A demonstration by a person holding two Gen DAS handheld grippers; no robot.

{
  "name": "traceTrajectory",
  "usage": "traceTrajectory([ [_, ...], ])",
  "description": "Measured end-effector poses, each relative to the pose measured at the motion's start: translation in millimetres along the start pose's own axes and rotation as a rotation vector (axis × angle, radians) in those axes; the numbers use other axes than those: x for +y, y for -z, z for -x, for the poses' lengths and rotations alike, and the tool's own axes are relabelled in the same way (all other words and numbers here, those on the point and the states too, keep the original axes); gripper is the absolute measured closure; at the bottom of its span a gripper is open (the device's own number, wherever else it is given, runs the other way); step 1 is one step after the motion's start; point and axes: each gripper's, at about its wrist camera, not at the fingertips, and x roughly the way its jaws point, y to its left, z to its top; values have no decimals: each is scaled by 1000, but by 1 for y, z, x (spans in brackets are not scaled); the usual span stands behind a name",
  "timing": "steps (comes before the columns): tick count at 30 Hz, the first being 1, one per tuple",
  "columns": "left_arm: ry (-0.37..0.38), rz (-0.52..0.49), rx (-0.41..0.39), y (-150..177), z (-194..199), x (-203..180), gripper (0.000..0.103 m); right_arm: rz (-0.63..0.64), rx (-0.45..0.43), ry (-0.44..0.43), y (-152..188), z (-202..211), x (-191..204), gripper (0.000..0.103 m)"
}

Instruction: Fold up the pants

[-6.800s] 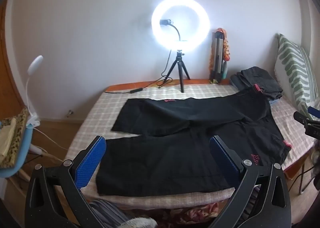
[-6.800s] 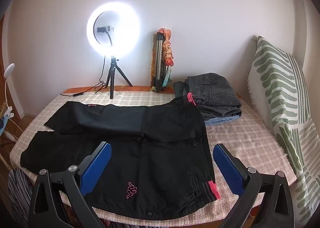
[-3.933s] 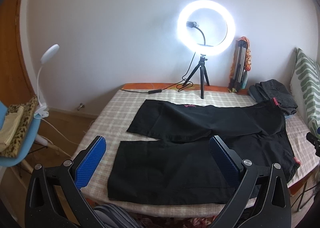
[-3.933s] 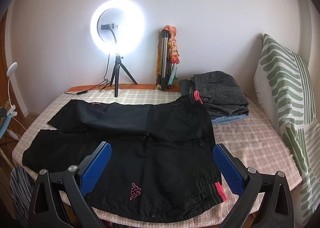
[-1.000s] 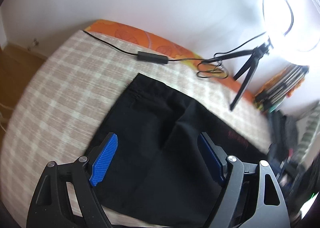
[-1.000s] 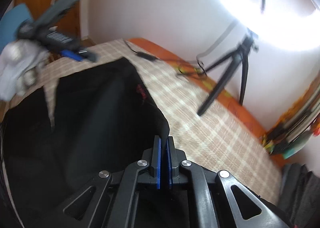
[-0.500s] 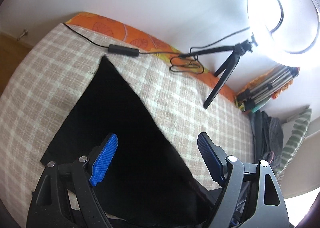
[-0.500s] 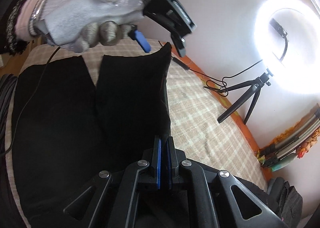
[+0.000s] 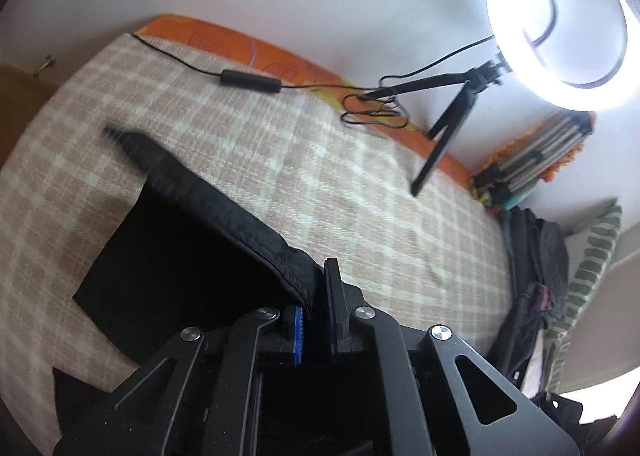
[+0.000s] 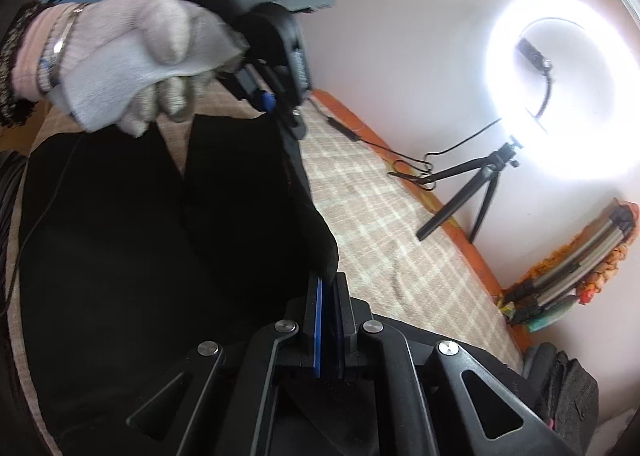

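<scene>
Both grippers pinch the far pant leg's edge: the left gripper has its jaws closed on the hem of the pants, and the right gripper is clamped tight on the same edge further along, lifting it off the checked table. The thin bite on the left could slip if the two hands pull apart, dropping the leg crooked. Beyond the cloth the table lies bare up to the cable and ring light; clothes crowd the right edge.
</scene>
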Motion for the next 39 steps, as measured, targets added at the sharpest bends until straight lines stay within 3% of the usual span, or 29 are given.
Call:
traceTrajectory([
  [3,39,12,-38,7,20,-4,96,-31,-23,25,-3,14,-6,101],
  [8,43,-65,-100,31,58,-19,96,-41,-61,44,-3,48,-2,101],
  [15,62,-65,-170,95,104,-12,97,-29,-77,19,13,91,24,101],
  [25,54,85,-116,193,97,32,97,78,-7,-96,58,111,98,101],
  [28,68,156,-135,202,96,47,97,101,26,-116,71,108,108,101],
  [32,75,253,-176,203,98,65,84,123,56,-131,80,105,116,101],
  [39,28,323,-254,198,102,80,87,135,83,-137,84,98,116,101],
])
